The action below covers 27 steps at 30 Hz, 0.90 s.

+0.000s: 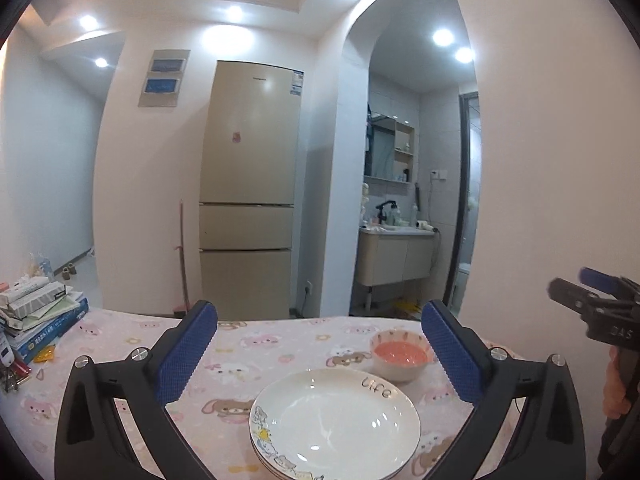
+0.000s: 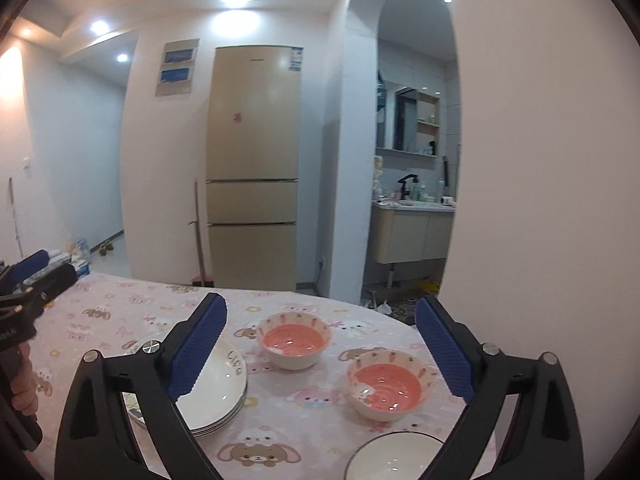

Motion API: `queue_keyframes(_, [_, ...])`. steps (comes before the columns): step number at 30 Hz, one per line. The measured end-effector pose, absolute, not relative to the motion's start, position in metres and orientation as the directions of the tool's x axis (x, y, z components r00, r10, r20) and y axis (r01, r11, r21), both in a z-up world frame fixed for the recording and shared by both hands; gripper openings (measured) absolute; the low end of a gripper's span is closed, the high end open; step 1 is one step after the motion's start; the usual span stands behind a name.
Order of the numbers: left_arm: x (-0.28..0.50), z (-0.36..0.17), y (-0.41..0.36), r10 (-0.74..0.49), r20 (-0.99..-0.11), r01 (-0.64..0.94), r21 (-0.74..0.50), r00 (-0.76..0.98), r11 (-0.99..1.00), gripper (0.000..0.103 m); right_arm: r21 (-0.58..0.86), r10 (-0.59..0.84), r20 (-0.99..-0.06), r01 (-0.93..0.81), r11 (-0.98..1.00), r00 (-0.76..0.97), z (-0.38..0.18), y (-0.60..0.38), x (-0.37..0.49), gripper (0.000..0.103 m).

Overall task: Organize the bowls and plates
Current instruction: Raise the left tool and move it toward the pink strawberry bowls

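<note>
Pink cartoon-print tablecloth [image 2: 120, 320], beige three-door fridge [image 1: 248, 184] against far wall, book stack [image 1: 40, 312] at table's left edge, bathroom vanity [image 2: 412, 232] through archway

Recessed ceiling spotlights [image 1: 235, 13] are blazing overhead, blowing out into white blobs and washing the walls in a soft pinkish cast. Small highlights are glinting off the white plate [image 1: 335, 420] and the glazed pink bowl [image 2: 387, 386]. Shadows under the dishes are lying faint and diffuse. The fisheye is bending the fridge [image 2: 253, 168] and archway into curves, with black vignetting creeping into the corners. Distant bathroom detail is looking soft, possibly slightly out of focus.
</note>
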<state>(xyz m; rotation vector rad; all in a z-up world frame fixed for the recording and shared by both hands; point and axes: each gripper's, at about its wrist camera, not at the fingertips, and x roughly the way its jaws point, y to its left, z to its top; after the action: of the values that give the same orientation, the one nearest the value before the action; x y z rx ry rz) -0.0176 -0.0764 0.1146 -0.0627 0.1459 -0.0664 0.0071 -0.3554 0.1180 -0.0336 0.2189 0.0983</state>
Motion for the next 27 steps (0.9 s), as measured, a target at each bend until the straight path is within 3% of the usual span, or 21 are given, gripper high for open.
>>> queue_keyframes(3, [-0.015,0.117,-0.083,-0.076,-0.164,0.069,-0.047,0.984,0.997,0.103,-0.044,0.031,-0.195,-0.040,0.998,0.980,0.118,-0.365,0.001,0.102])
queue_keyframes(7, [-0.022,0.120,-0.100,-0.124,-0.123,0.130,0.042,0.985,0.991,0.103,-0.122,-0.039,-0.192,0.016,0.992,0.981,0.114,-0.375,-0.001,0.102])
queue_keyframes(12, [-0.027,0.127,-0.108,-0.110,-0.083,0.113,0.030,0.990,0.993,0.103,-0.043,0.045,-0.228,-0.057,0.997,0.973,0.109,-0.395,-0.001,0.102])
queue_keyframes(20, [-0.002,0.144,-0.133,-0.182,-0.161,0.183,-0.011,0.970,0.983,0.103,-0.048,0.083,-0.261,-0.098,0.994,0.962,0.121,-0.411,0.012,0.102])
queue_keyframes(23, [0.013,0.140,-0.150,-0.201,-0.210,0.202,-0.020,0.957,0.979,0.103,-0.021,0.100,-0.304,-0.112,0.994,0.947,0.121,-0.424,0.026,0.090])
queue_keyframes(27, [0.043,0.125,-0.180,-0.265,-0.344,0.272,-0.027,0.901,0.962,0.103,0.014,0.115,-0.390,-0.119,0.993,0.914,0.109,-0.444,0.050,0.070])
